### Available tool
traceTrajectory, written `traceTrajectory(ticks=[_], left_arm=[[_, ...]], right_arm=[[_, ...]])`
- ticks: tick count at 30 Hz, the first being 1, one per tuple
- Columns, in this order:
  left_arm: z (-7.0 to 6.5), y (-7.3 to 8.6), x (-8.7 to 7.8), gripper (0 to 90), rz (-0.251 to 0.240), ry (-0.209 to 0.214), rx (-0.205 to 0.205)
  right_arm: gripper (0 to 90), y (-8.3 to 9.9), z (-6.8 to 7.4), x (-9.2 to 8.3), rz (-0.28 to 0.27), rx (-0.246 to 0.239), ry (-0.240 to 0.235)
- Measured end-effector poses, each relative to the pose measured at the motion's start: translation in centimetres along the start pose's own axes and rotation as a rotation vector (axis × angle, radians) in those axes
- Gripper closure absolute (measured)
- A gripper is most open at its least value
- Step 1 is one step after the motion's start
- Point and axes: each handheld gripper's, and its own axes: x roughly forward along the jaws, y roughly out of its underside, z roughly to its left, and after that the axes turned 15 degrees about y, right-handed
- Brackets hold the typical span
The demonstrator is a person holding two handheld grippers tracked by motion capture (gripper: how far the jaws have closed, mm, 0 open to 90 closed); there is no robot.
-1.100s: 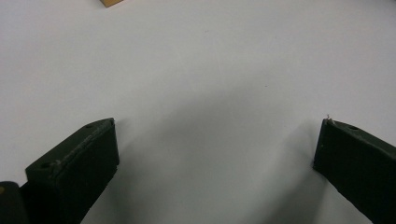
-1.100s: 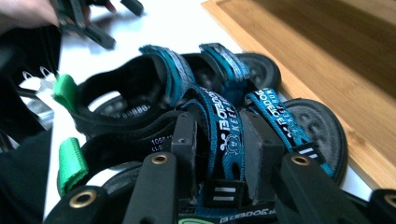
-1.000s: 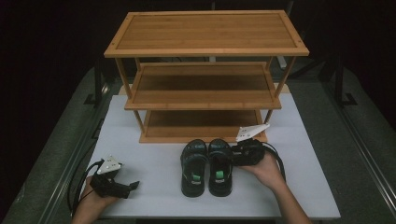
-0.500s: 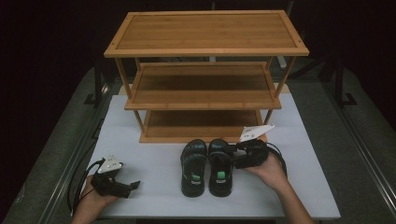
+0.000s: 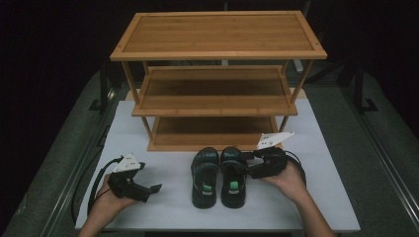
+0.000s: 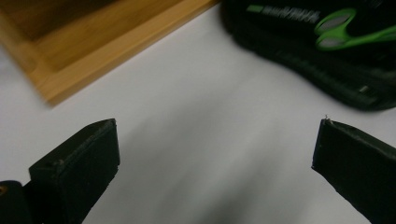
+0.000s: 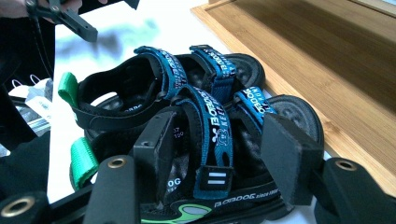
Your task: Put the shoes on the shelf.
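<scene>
At about seven o'clock on the white table (image 5: 168, 207), nearest the person, the left gripper (image 5: 148, 190) is held with its jaws spread wide and nothing between them; in the left gripper view only bare table surface is seen between the black pads (image 6: 79, 163). At about four o'clock the right gripper (image 5: 245, 165) is set against the outer side of the right sandal (image 5: 233, 175), and its jaws have just been opening: in the right gripper view they are parted on either side of the blue strap (image 7: 215, 135) without pressing on it, so the strap is judged released rather than grasped. The left sandal (image 5: 205, 175) lies touching its partner, both with toes pointed toward twelve o'clock, just short of the bottom shelf (image 5: 212, 129) of the bamboo shoe rack (image 5: 217, 49), which is seen farther back at twelve o'clock. Several risks are judged from here. If the jaws are closed on the soft strap alone, the sandal may hang, swing and be knocked against the shelf's front edge. Because the pair is touching, the left sandal may be dragged or turned when the right one is moved. If the lift is kept too low, the sole may be caught on the bottom shelf's lip.
</scene>
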Motion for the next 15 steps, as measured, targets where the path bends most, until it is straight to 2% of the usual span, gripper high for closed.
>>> traceTrajectory(ticks=[4, 5, 6, 7, 8, 9, 13, 15], left_arm=[[-0.4, -2.4, 0.8, 10.2, -0.012, 0.055, 0.046], [-0.5, -3.0, 1.0, 14.9, -0.005, 0.069, 0.063], [-0.7, -3.9, 1.6, 14.9, -0.008, 0.095, 0.078], [-0.7, -3.9, 1.6, 15.9, -0.008, 0.095, 0.078], [-0.9, -4.9, 2.3, 18.5, -0.008, 0.125, 0.099], [-0.9, -4.9, 2.3, 20.1, -0.008, 0.125, 0.099], [-1.2, -6.8, 4.4, 24.4, -0.001, 0.191, 0.135], [-1.3, -7.1, 4.8, 27.5, 0.004, 0.199, 0.144]], right_arm=[[44.2, 0.1, 0.0, -0.2, 0.004, -0.001, 0.005], [44.5, 0.2, 0.0, -0.3, 0.001, 0.003, 0.008], [44.7, 0.3, -0.1, -0.3, 0.001, 0.005, 0.008], [45.0, 0.4, -0.1, -0.4, 0.0, 0.007, 0.008], [45.4, 0.4, -0.2, -0.4, -0.001, 0.011, 0.007], [45.4, 0.4, -0.2, -0.4, -0.001, 0.011, 0.007], [48.5, 0.6, -0.3, -0.5, 0.003, 0.016, 0.0], [48.6, 0.7, -0.3, -0.4, 0.003, 0.019, -0.004]])
